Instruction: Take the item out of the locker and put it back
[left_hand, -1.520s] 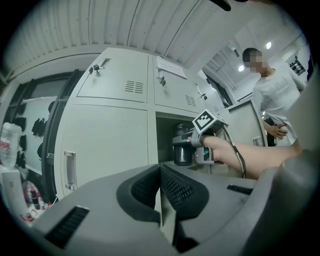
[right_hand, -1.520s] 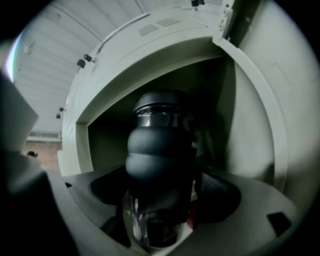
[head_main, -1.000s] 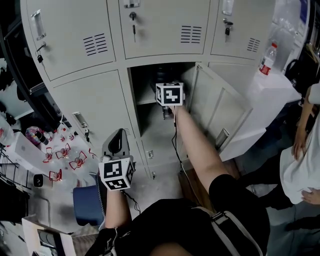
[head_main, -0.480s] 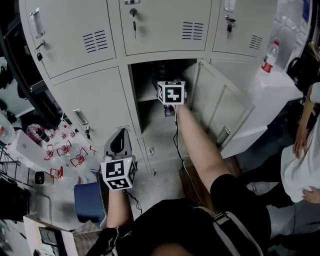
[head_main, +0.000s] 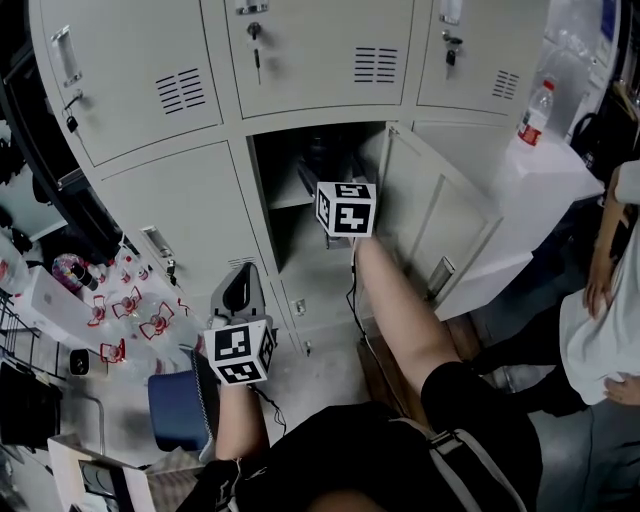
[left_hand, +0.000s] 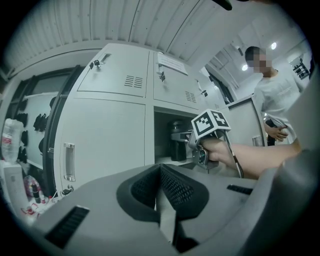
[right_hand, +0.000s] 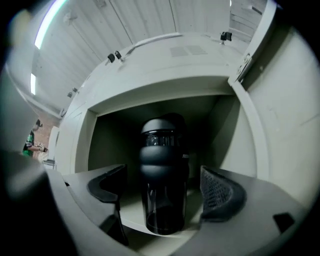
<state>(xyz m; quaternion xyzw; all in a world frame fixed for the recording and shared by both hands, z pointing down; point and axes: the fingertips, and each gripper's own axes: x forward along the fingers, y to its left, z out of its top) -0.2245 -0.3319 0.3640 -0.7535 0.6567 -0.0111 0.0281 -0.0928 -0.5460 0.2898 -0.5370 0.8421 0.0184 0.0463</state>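
Holds right gripper (right_hand: 164, 191) at mouth of open locker compartment (head_main: 290, 200), with door (head_main: 440, 215) swung out to the right. Has its jaws spread wide, just been opening. Frames dark bottle (right_hand: 163, 185) between them, with a gap to each pad and no contact. Finds that bottle upright on locker shelf (right_hand: 131, 215), near its front edge, inside the compartment. Holds left gripper (left_hand: 161, 195) lower, well apart from the opening, before closed door (head_main: 190, 215) to the left, with jaws pressed together on nothing. Notes plastic bottle (head_main: 536, 115) at far right and bystander (head_main: 600, 320) below it.
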